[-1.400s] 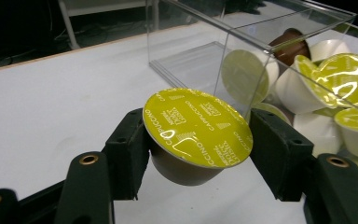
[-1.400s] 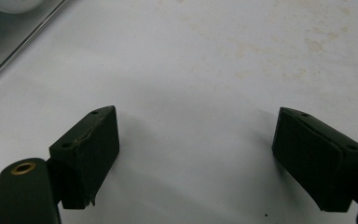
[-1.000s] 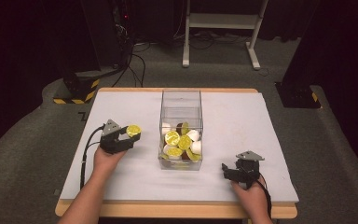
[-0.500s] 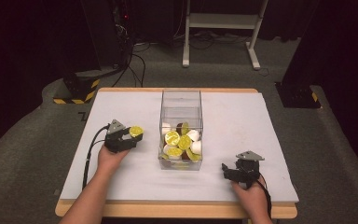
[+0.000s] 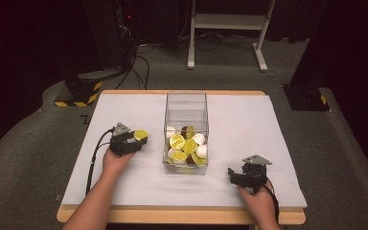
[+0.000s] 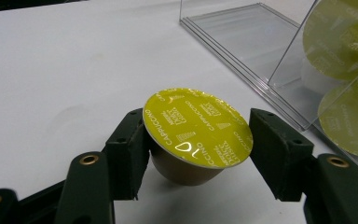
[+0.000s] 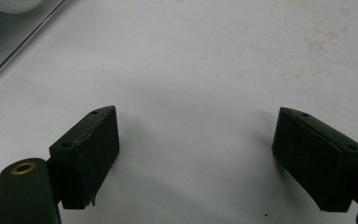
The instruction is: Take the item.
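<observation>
White covering is lying over the wooden bench [image 5: 124, 215], and the clear plastic box [image 5: 186, 103] of capsules is standing at its middle. The left gripper [image 5: 135, 140] is clamping a yellow-lidded brown coffee capsule [image 6: 196, 127], lid up, just left of the box. The box is lying to its right, nearer than the right gripper [image 5: 235, 172], which is resting with jaws wide apart and holding nothing.

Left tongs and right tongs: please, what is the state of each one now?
Left tongs: closed on a yellow-lidded coffee capsule, beside the clear box.
Right tongs: open, nothing between them, over the white table.
</observation>
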The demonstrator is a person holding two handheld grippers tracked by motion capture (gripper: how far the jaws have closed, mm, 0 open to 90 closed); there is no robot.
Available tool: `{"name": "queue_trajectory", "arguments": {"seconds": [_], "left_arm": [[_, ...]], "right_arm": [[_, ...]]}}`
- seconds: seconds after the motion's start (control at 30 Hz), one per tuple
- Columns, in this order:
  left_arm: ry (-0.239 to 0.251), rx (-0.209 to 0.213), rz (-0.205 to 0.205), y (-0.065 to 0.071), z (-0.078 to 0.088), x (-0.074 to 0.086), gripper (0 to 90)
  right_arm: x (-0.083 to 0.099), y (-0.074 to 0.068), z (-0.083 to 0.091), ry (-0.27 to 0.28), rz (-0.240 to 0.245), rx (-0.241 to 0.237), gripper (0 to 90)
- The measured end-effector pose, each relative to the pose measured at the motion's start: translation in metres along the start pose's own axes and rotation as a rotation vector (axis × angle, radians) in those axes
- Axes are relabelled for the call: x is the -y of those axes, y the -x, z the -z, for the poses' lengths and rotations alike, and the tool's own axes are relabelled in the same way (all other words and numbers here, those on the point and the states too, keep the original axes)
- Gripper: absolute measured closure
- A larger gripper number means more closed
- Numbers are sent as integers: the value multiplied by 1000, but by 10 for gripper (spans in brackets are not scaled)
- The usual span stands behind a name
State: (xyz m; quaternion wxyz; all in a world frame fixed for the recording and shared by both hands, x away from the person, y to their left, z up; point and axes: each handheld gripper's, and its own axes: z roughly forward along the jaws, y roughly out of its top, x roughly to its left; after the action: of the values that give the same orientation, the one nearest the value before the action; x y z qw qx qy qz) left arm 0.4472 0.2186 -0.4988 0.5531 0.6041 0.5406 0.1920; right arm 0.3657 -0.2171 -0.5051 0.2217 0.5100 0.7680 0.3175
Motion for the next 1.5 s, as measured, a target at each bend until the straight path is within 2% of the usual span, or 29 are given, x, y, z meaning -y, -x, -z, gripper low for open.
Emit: {"name": "queue_trajectory", "arguments": {"seconds": [0.43, 0.47, 0.53, 0.6, 1.13, 1.17, 1.33, 1.5], "left_arm": [[-4, -8, 7, 0, -5, 3, 403], [-16, -10, -9, -1, -5, 4, 403], [-22, -13, -13, -1, -5, 4, 403], [-17, -19, -2, 0, -6, 5, 403], [-43, -38, -10, -2, -6, 5, 400], [-45, -40, -17, -2, -5, 5, 398], [-32, -39, 7, -2, -2, 2, 362], [-26, -52, 4, -3, 1, -1, 328]], "right_arm": [[0, 0, 0, 0, 0, 0, 147], [0, 0, 0, 0, 0, 0, 147], [0, 0, 0, 0, 0, 0, 147], [0, 0, 0, 0, 0, 1, 147], [0, 0, 0, 0, 0, 0, 147], [0, 0, 0, 0, 0, 0, 147], [0, 0, 0, 0, 0, 1, 147], [0, 0, 0, 0, 0, 0, 147]]}}
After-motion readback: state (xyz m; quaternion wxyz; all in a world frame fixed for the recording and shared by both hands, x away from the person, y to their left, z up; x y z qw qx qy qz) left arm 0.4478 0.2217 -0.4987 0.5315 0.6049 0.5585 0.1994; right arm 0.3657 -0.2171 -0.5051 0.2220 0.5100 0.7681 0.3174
